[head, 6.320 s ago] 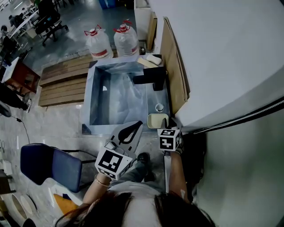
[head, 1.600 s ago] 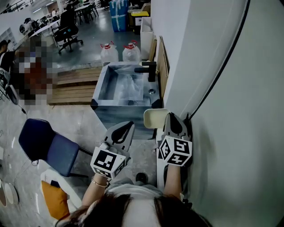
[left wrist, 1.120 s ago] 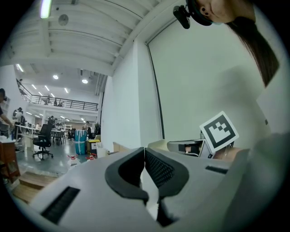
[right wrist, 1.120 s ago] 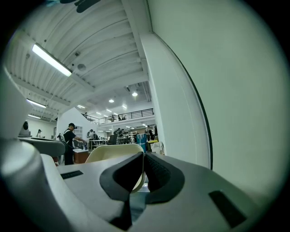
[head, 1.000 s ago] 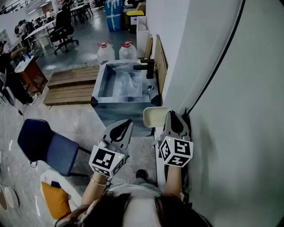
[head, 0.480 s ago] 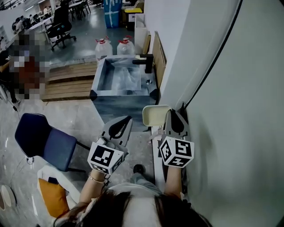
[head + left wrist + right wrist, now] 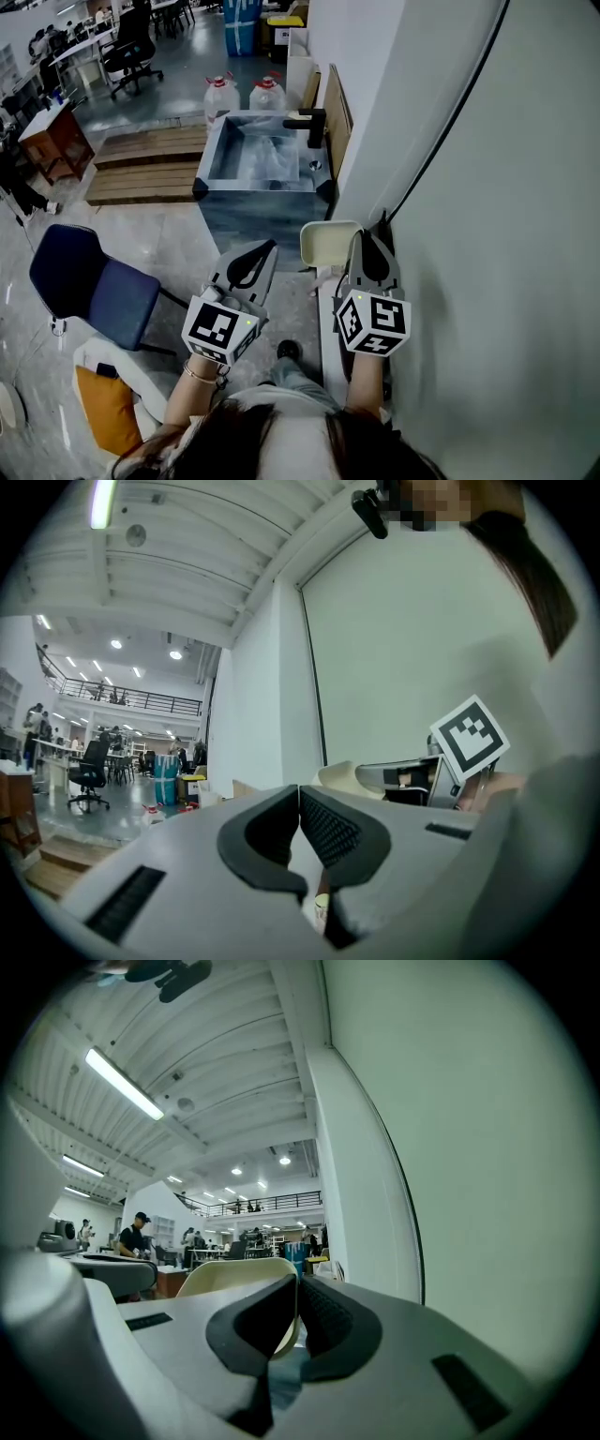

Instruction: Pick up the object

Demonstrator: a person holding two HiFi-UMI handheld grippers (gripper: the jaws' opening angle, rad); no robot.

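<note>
A cream plate hangs in the air in front of me, a step back from the sink, and my right gripper is shut on its right rim. In the right gripper view the plate stands edge-on to the left of the jaws, which pinch its rim. My left gripper is level with it on the left, apart from the plate, shut with nothing in it. From the left gripper view the plate and the right gripper's marker cube show to the right.
A grey sink with a black tap stands ahead against the white wall. Two water bottles stand behind it and a wooden pallet lies to its left. A blue chair is at my lower left.
The sink has slid further away from me across the frames while both grippers keep their pose. The plate stays in the right gripper; it was at the sink's near edge before.
</note>
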